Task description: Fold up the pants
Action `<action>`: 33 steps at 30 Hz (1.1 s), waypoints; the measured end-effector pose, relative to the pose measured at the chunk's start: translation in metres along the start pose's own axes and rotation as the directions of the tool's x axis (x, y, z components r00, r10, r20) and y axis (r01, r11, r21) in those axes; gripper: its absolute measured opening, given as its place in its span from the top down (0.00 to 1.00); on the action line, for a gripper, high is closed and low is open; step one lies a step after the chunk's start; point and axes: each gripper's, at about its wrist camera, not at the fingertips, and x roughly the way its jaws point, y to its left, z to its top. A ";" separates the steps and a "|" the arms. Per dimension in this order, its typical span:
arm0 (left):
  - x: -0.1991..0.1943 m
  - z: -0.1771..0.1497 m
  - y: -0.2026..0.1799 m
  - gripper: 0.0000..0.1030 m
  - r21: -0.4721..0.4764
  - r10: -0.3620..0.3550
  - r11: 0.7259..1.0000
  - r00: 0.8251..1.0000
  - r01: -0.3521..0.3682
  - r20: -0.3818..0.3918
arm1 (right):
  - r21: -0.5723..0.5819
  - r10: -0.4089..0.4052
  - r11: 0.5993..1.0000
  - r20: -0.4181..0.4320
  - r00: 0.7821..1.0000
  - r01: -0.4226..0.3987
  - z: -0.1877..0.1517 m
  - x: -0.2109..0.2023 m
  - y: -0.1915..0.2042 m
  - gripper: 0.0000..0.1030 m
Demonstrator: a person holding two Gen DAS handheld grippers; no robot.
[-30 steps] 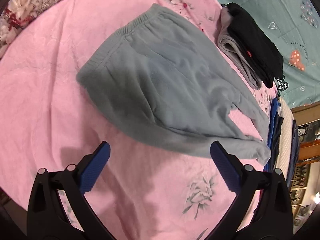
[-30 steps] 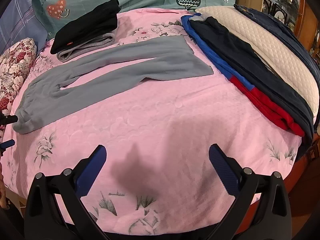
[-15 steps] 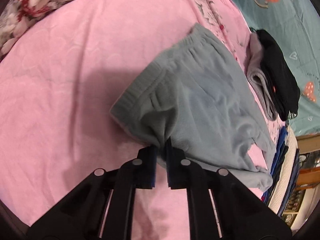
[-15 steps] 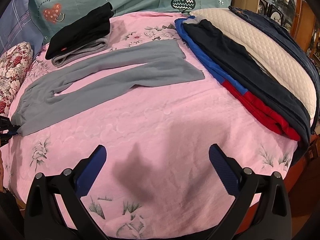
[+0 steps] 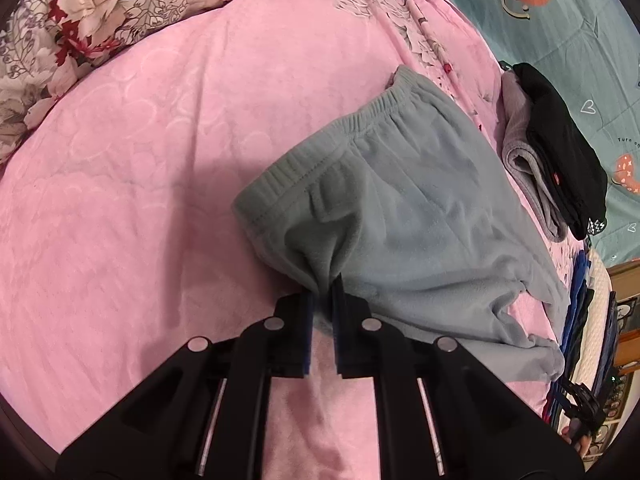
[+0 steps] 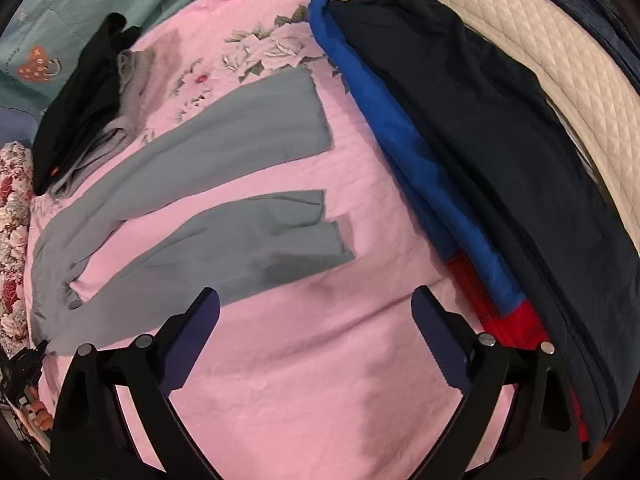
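Observation:
Grey fleece pants [image 5: 408, 208] lie spread on the pink bedspread [image 5: 140, 184], waistband toward the upper left in the left wrist view. My left gripper [image 5: 325, 294] is shut on the near side edge of the pants just below the waistband, bunching the cloth. In the right wrist view the pants [image 6: 224, 184] stretch leftward with both legs apart, cuffs toward me. My right gripper [image 6: 316, 312] is open and empty, just short of the near leg's cuff [image 6: 328, 240].
A folded black and grey stack [image 5: 560, 152] lies by the teal pillow [image 5: 580, 32]. Blue, navy and red garments [image 6: 460, 152] and a cream quilted pad [image 6: 560, 72] line the right side. A floral pillow [image 5: 80, 12] lies at the far left.
My left gripper closed on the pants' side edge and holds it. My right gripper moved forward and down toward the leg cuffs; the two legs now lie spread apart.

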 end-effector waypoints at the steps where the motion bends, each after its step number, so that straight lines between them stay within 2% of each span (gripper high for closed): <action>1: 0.000 0.001 0.000 0.92 0.003 -0.005 1.000 1.000 0.005 -0.004 | -0.008 -0.001 1.000 -0.023 1.000 0.001 0.002 0.008 0.002 0.16; 4: 0.001 0.003 0.001 0.92 0.011 -0.010 1.000 1.000 0.010 -0.009 | -0.019 0.014 1.000 -0.068 0.998 -0.015 0.005 0.027 0.004 0.36; 7: 0.002 0.003 -0.002 0.91 0.023 -0.003 1.000 1.000 0.003 -0.005 | -0.065 -0.014 0.998 -0.042 0.999 0.011 0.009 0.033 0.010 0.38; 8: 0.002 0.004 -0.004 0.91 0.029 0.003 1.000 1.000 -0.003 -0.003 | -0.071 -0.028 0.997 -0.033 0.999 0.026 0.010 0.034 0.012 0.43; 9: 0.002 0.004 -0.005 0.91 0.035 0.009 0.999 1.000 -0.009 0.000 | -0.077 -0.061 0.995 -0.009 0.998 0.060 0.011 0.033 0.014 0.52; 10: 0.002 0.004 -0.007 0.91 0.041 0.016 0.999 1.000 -0.016 0.005 | -0.083 -0.064 0.994 0.004 0.998 0.064 0.011 0.033 0.016 0.77; 11: 0.002 0.004 -0.008 0.91 0.044 0.021 0.999 1.000 -0.021 0.008 | -0.082 -0.015 0.997 -0.008 1.000 0.014 0.011 0.033 0.017 0.96; 16: -0.004 0.004 -0.003 0.92 0.027 0.003 1.000 1.000 -0.003 0.011 | -0.047 -0.041 0.998 0.003 0.999 0.041 0.009 0.019 0.021 0.96; 21: -0.030 -0.009 -0.002 0.93 0.051 -0.008 0.999 0.999 0.005 0.045 | 0.014 0.021 1.000 0.076 0.997 -0.023 0.000 -0.032 0.000 0.96; 26: -0.050 -0.029 0.003 0.93 0.062 -0.028 0.998 0.999 0.026 0.032 | 0.024 0.026 0.999 0.079 0.997 -0.028 -0.036 -0.059 -0.026 0.98; 29: -0.041 -0.036 0.003 0.92 0.107 0.022 0.994 1.000 -0.021 -0.005 | 0.033 0.017 0.999 0.047 0.999 -0.019 -0.072 -0.057 -0.035 0.98; 31: -0.028 -0.038 0.005 0.82 0.110 0.052 0.993 0.997 -0.046 -0.050 | 0.034 0.003 0.999 0.025 1.000 -0.004 -0.089 -0.047 -0.040 0.98; 32: -0.030 -0.038 0.005 0.81 0.119 0.051 0.992 0.998 -0.046 -0.038 | 0.025 -0.004 1.000 0.011 1.000 0.004 -0.094 -0.040 -0.039 0.98; 33: -0.034 -0.039 0.003 0.64 0.137 0.063 0.989 0.998 -0.058 -0.030 | 0.004 -0.022 1.000 -0.005 1.000 0.022 -0.099 -0.034 -0.037 0.97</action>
